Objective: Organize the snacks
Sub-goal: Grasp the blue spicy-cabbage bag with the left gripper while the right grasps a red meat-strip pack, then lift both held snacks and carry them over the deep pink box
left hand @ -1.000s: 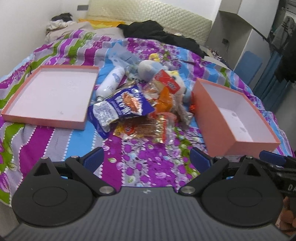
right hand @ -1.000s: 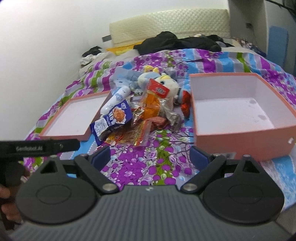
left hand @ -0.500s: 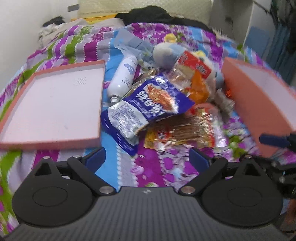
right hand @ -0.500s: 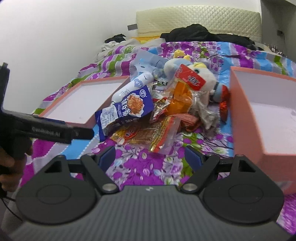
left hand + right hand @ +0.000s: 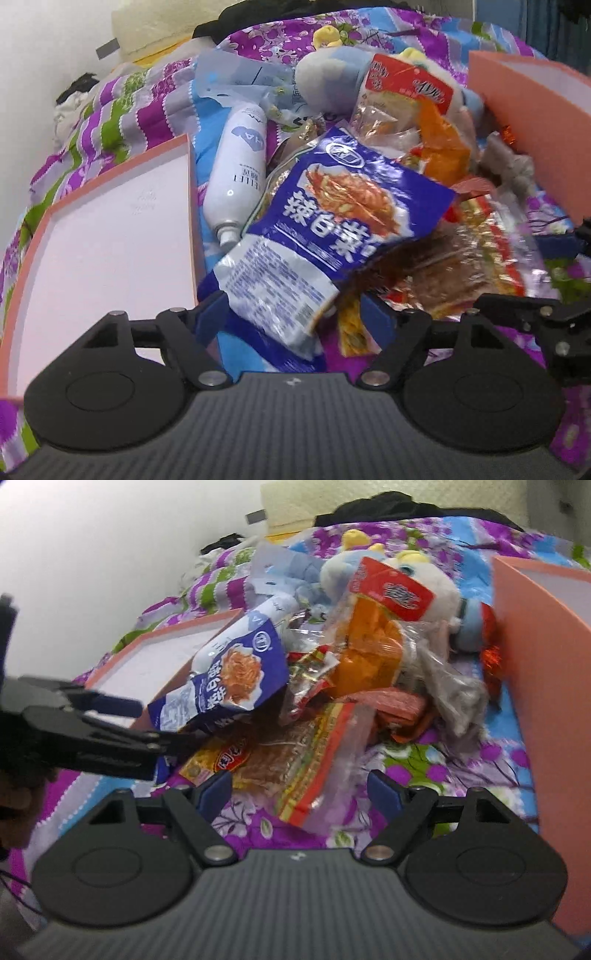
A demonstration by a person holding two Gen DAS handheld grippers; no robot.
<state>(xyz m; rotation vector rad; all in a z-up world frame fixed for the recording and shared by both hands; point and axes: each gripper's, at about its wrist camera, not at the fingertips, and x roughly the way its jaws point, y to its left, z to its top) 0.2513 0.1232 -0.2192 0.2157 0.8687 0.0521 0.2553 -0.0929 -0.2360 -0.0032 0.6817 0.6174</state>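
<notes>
A pile of snacks lies on the flowered bedspread between two pink boxes. On top is a blue snack bag [image 5: 332, 221] [image 5: 229, 679]. Its lower end lies between the fingertips of my left gripper [image 5: 291, 315] [image 5: 162, 722], whose jaws are closing without pressing the bag. Under it lies a clear yellow-and-red packet [image 5: 461, 266] [image 5: 303, 768]. The near end of that packet sits between the fingers of my right gripper [image 5: 301, 788] [image 5: 546, 273], which stands open. An orange packet with a red label [image 5: 406, 92] [image 5: 373, 646] leans on a plush toy [image 5: 332, 81] [image 5: 428, 587].
A shallow pink tray [image 5: 110, 229] [image 5: 162, 653] lies to the left of the pile. A deep pink box [image 5: 535, 122] [image 5: 546, 672] stands to the right. A white bottle [image 5: 240, 166] lies beside the tray. The wall is at the left, with dark clothes at the back.
Both grippers have come down and forward into the pile. The left jaws have narrowed around the blue bag's end. The right gripper now straddles the clear packet.
</notes>
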